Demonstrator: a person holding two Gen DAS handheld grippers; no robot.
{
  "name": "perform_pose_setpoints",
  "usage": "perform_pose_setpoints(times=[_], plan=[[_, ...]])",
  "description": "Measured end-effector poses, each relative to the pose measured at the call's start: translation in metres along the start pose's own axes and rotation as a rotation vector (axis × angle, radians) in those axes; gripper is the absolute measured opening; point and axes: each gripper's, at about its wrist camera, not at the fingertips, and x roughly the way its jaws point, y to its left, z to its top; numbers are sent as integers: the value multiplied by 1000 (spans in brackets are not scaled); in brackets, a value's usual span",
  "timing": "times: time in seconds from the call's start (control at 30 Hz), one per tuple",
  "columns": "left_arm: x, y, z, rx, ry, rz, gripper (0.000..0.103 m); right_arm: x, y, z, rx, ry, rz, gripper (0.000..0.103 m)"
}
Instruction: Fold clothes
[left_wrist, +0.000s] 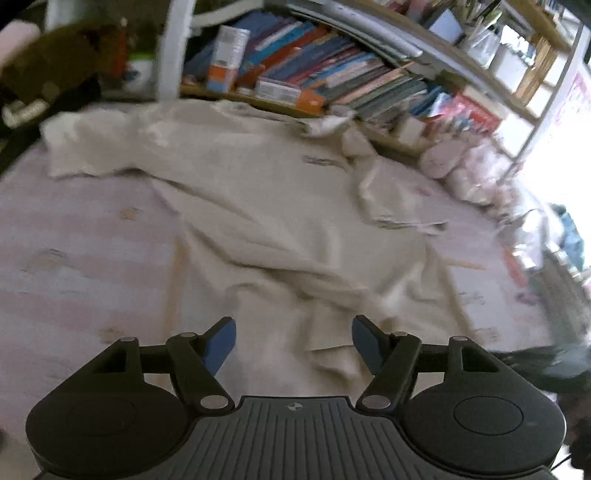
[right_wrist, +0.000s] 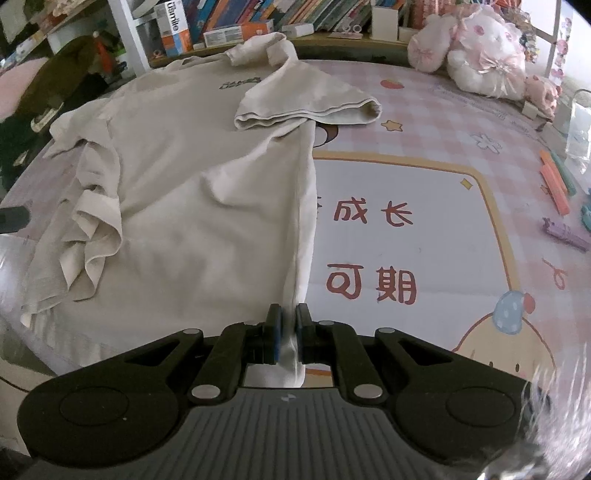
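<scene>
**Right gripper pinches shirt hem, left gripper wide and empty**

Nearest, at six o'clock in the right wrist view, the right gripper (right_wrist: 287, 332) has its black jaws with blue pads nearly together, clamping a fold of the cream cotton T-shirt (right_wrist: 192, 177) at its bottom edge. From that pinch the shirt's straight side edge runs toward twelve o'clock, over a pink checked cartoon-printed table mat (right_wrist: 424, 155). One short sleeve (right_wrist: 314, 107) lies folded toward one o'clock; the other side is bunched in ruffles at nine o'clock. In the blurred left wrist view, the left gripper (left_wrist: 293, 339) hangs just above the rumpled shirt, its jaws spread wide with nothing between them. Farther off, at twelve o'clock, stands a row of coloured books (right_wrist: 280, 14), and pink plush toys (right_wrist: 476, 51) sit at two o'clock.
</scene>
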Motion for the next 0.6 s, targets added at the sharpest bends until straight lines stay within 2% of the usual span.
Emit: perform_pose_setpoints(times=[0.03, 0.13, 0.2, 0.27, 0.3, 0.37, 0.47, 0.53, 0.6], plan=[[6, -7, 0, 0, 1, -24, 71, 0, 0, 0, -1, 0, 2, 8], [29, -33, 0, 81, 2, 8, 69, 0, -1, 0, -4, -2, 6, 8], [46, -49, 0, 156, 15, 57, 67, -1, -1, -1, -8, -4, 5, 8], [56, -57, 0, 219, 46, 73, 32, -1, 0, -1, -13, -5, 3, 8], [59, -57, 0, 235, 58, 73, 5, -1, 1, -2, -17, -5, 2, 8], [49, -49, 0, 198, 51, 57, 3, -1, 1, -2, -29, -6, 2, 8], [3, -23, 4, 79, -29, 69, 3, -1, 0, -2, -38, -7, 10, 7], [-41, 2, 4, -8, -85, 112, 3, -1, -2, -2, -34, -6, 15, 7], [-86, 31, -2, -89, -119, 204, 3, -2, -2, -2, -34, -4, 19, 7]])
